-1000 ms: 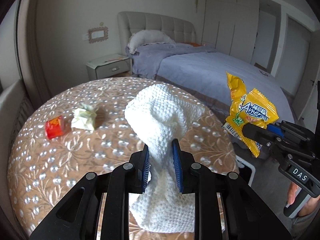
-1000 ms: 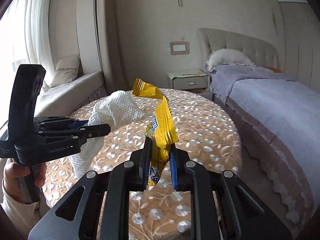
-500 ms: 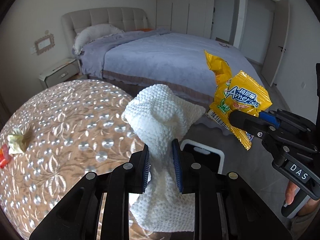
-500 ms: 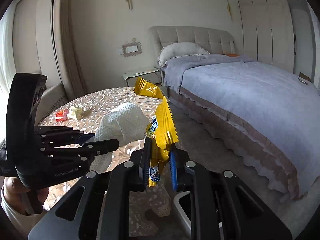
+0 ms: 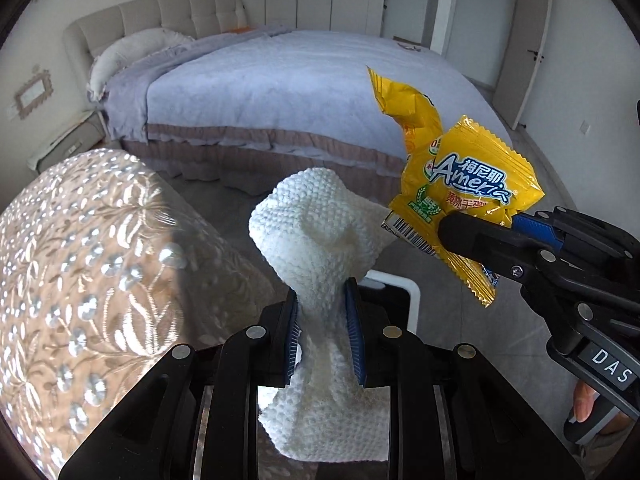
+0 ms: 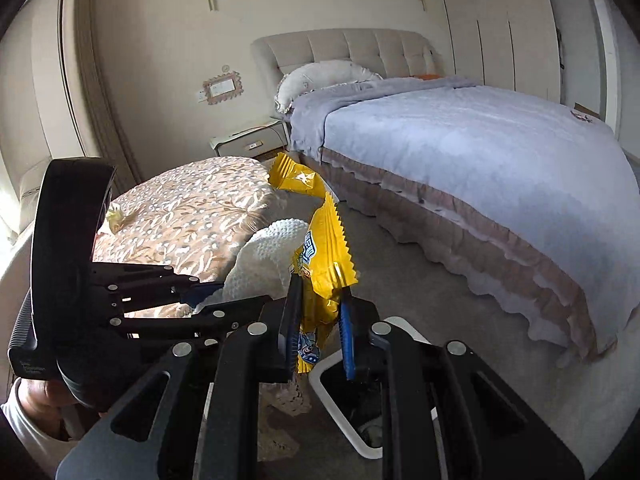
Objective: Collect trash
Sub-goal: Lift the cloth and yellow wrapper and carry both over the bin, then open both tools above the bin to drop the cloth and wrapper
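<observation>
A: Nearest the left wrist camera, what sits in the left gripper (image 5: 322, 330)?

B: Its jaws are closed on a white paper towel (image 5: 320, 232). The blue pads pinch it at a narrow waist, so the sheet flares upward above them and hangs down below.

A: And the right gripper (image 6: 316, 328)?

B: Its jaws are clamped on a yellow snack wrapper (image 6: 322, 256). In the left wrist view that gripper comes in from the right, with the wrapper standing up from its tips, the printed face and barcode showing. The wrapper is just beside the towel; I cannot tell whether they touch.

A: What lies under them?

B: A white-rimmed trash bin (image 6: 394, 325) with a dark inside stands on the floor (image 6: 432, 280). In the right wrist view its opening is directly below the wrapper's lower end; in the left wrist view a corner of its rim shows just behind the towel.

A: Further out?

B: To the left is the round desk (image 5: 92, 240) under a beige floral cloth. In the right wrist view a crumpled pale scrap (image 6: 116, 218) lies on it near its far left edge, well apart from both grippers.

A: And beyond that?

B: A bed (image 5: 304, 92) with a lavender cover, a white pillow (image 5: 132, 50) at its padded headboard, and a nightstand (image 6: 250, 143) beside it against the wall.
</observation>
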The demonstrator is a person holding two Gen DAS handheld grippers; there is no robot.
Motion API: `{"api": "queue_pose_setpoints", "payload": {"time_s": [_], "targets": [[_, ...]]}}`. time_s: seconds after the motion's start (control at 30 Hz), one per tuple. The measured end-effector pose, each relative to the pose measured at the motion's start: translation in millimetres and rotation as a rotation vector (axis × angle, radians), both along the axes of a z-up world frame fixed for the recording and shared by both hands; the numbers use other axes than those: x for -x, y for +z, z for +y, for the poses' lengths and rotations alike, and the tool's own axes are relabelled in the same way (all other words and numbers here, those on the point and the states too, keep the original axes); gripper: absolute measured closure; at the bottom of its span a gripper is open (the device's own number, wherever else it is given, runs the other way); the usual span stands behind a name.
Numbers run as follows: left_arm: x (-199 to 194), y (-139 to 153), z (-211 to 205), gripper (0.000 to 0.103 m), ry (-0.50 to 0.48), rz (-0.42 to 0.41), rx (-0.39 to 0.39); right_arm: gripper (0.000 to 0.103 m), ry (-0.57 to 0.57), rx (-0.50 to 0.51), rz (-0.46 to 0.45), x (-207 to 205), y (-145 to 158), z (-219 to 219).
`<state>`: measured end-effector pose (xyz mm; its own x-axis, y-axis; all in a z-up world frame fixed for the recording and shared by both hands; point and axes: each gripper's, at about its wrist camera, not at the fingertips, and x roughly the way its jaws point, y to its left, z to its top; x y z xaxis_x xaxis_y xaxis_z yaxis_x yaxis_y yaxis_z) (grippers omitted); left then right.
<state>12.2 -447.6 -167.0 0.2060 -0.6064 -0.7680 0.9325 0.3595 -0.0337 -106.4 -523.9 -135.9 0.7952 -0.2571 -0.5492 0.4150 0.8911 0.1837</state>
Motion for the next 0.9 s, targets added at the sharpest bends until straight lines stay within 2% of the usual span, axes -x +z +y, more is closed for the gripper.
{"api": "queue_pose_setpoints", "payload": {"time_s": [0.5, 0.83, 0.87, 0.9], "targets": [[4, -94, -84, 0.081, -0.087, 0.081, -0.186, 0.085, -0.044, -0.129, 0.116, -19, -70, -63], [-4, -131, -111, 0.078, -0.111, 0.114, -0.271, 0.085, -0.051, -0.207, 0.188, -34, -110, -83], [-4, -135, -113, 0.066, -0.109, 0.120, -0.278, 0.085, -0.052, -0.223, 0.195, -36, -115, -86], [-6, -140, -115, 0.037, -0.107, 0.126, -0.284, 0.083, -0.049, -0.245, 0.204, -38, -120, -89]]}}
